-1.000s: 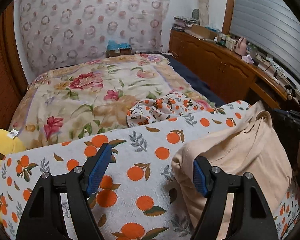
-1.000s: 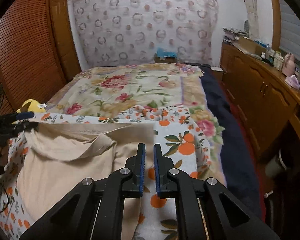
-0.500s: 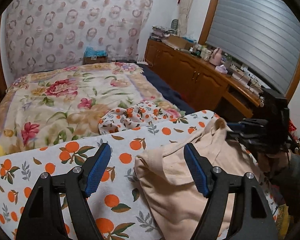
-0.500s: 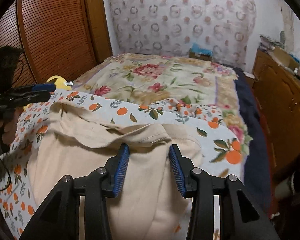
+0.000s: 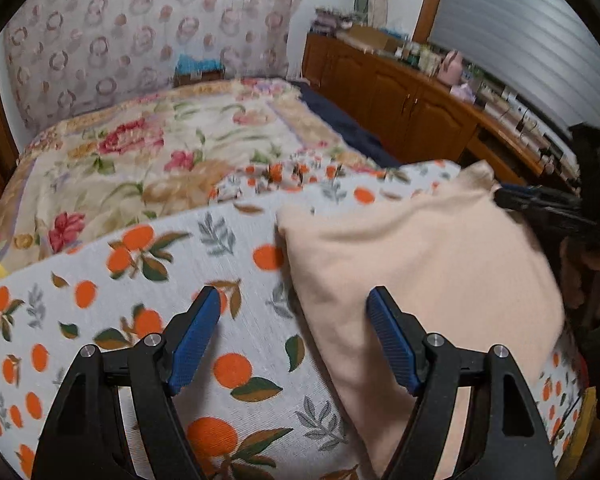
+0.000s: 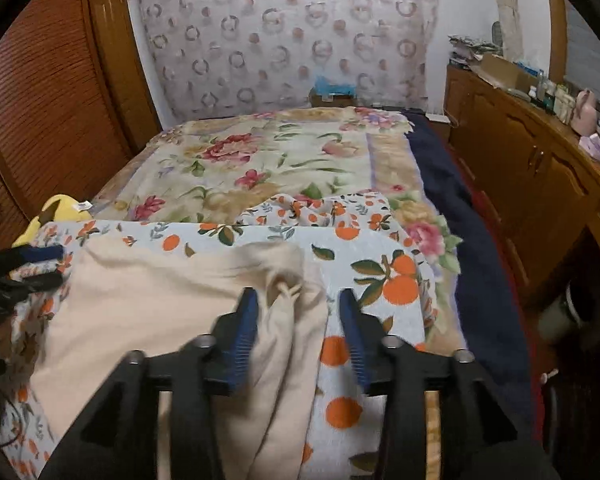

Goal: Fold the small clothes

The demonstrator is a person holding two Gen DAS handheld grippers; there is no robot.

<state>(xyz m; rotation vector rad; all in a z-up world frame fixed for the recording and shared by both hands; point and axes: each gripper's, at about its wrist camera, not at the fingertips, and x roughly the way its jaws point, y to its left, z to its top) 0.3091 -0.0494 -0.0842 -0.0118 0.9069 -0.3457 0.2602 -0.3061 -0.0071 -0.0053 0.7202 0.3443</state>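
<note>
Left gripper (image 5: 293,334) jaws gape wide, holding nothing, beside the peach garment (image 5: 420,264); right gripper (image 6: 299,336) jaws stand open astride its bunched edge on the bed (image 6: 284,160)

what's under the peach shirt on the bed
The peach shirt lies on a white cloth printed with oranges, which shows around its edges. Whatever lies directly beneath the shirt's middle is covered and cannot be seen.

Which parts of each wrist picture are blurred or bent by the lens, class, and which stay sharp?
Left wrist view: the left tool is sharp, the orange-print cloth and the floral blanket are motion-smeared, and the cabinet curves with fisheye distortion. Right wrist view: the right tool and the beige garment are blurred, and the wardrobe door bows.
</note>
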